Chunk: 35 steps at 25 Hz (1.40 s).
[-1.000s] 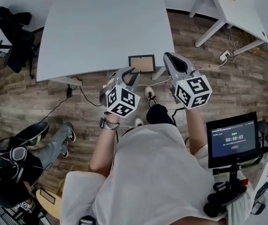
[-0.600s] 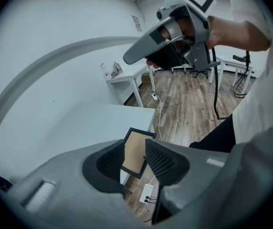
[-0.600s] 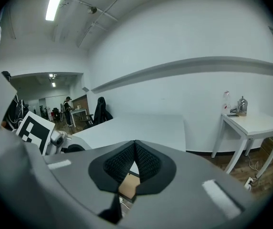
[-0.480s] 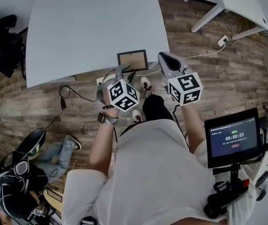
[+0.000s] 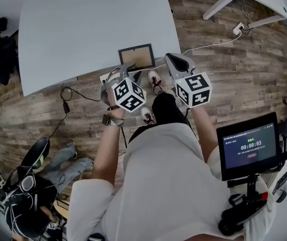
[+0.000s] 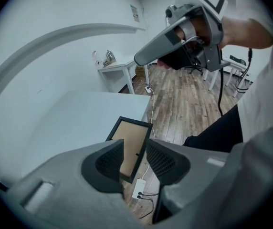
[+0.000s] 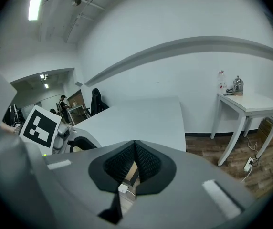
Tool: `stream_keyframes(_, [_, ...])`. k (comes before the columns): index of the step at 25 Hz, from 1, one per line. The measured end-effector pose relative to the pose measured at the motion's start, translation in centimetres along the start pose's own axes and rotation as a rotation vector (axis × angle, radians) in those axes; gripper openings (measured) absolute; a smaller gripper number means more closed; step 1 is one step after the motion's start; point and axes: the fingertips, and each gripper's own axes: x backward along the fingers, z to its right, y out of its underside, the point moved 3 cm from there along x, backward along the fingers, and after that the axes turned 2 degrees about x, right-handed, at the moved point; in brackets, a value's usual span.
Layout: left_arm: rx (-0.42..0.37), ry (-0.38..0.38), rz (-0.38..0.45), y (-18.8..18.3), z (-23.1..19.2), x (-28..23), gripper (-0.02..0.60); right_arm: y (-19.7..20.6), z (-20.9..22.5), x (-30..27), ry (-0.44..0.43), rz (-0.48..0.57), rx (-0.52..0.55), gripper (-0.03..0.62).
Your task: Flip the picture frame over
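The frame (image 5: 137, 57) is lying flat at the near edge of the table (image 5: 93, 24), close to its corner, with a tan panel facing up inside the black border. The person is standing right over it, holding both grippers just short of that edge.

The left gripper (image 5: 131, 74) is pointing steeply down at the frame. Its fingers are opening and standing well apart. The frame shows in the gap between them but farther off, and nothing is touching the pads. The right gripper (image 7: 135, 144) is hanging beside it at a flatter angle, its fingertips together with nothing between them.

This looks like the approach, with the flip itself not yet started. To do it well, I would say the left gripper should line up square with the frame's near side and take the black border rather than the panel. One finger should be going under the rim, with the pads set well in before closing. The frame is thin and lying flat, so a shallow pinch is likely to slip.

The right gripper will probably be most use steadying the far side or catching the frame as it turns. With the frame so near the edge, a careless nudge could be sending it to the floor.
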Motion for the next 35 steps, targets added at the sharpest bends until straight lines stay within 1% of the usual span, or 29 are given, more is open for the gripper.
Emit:
stream_keyframes(3, [0.009, 0.026, 0.0, 0.1, 0.3, -0.7, 0.143, 1.1, 0.3, -0.2, 0.006, -0.022, -0.023, 0.002])
stream_keyframes(6, [0.003, 0.043, -0.012, 0.1, 0.0, -2.6, 0.143, 2.5, 1.6, -1.3, 0.012, -0.05, -0.044, 0.003])
stream_keyframes(8, [-0.017, 0.039, -0.029, 0.3, 0.1, -3.5, 0.143, 3.3, 1.9, -1.7, 0.01, -0.067, -0.051, 0.002])
stream_keyframes(12, [-0.112, 0.01, -0.076, 1.4, 0.8, -4.7, 0.144, 4.7, 1.4, -1.4, 0.006, -0.089, -0.062, 0.002])
stream_keyframes(13, [-0.125, 0.006, -0.08, 1.7, 1.0, -4.9, 0.152, 5.0, 1.3, -1.4, 0.005, -0.094, -0.062, 0.002])
stream_keyframes(16, [-0.12, -0.001, -0.082, 2.1, 1.1, -5.3, 0.155, 5.7, 1.1, -1.4, 0.002, -0.106, -0.065, 0.003])
stream_keyframes(18, [-0.136, -0.019, -0.095, 2.4, 1.0, -5.4, 0.16, 6.1, 1.0, -1.3, 0.0, -0.114, -0.07, 0.002])
stream_keyframes(20, [-0.171, -0.041, -0.112, 2.5, 0.9, -5.6, 0.163, 6.4, 0.9, -1.2, -0.001, -0.122, -0.073, 0.002])
stream_keyframes(25, [-0.291, -0.093, -0.157, 3.2, 1.1, -6.6, 0.175, 7.1, 0.6, -1.3, -0.011, -0.136, -0.072, 0.003])
stream_keyframes(28, [-0.371, -0.122, -0.205, 4.0, 1.3, -7.2, 0.176, 7.4, 0.6, -1.3, -0.015, -0.144, -0.075, 0.002])
stream_keyframes(31, [-0.389, -0.156, -0.216, 4.5, 1.3, -7.6, 0.176, 7.9, 0.6, -1.2, -0.016, -0.152, -0.078, 0.003])
stream_keyframes(35, [-0.41, -0.209, -0.208, 4.9, 1.3, -8.1, 0.176, 8.4, 0.8, -0.9, -0.011, -0.162, -0.082, 0.003])
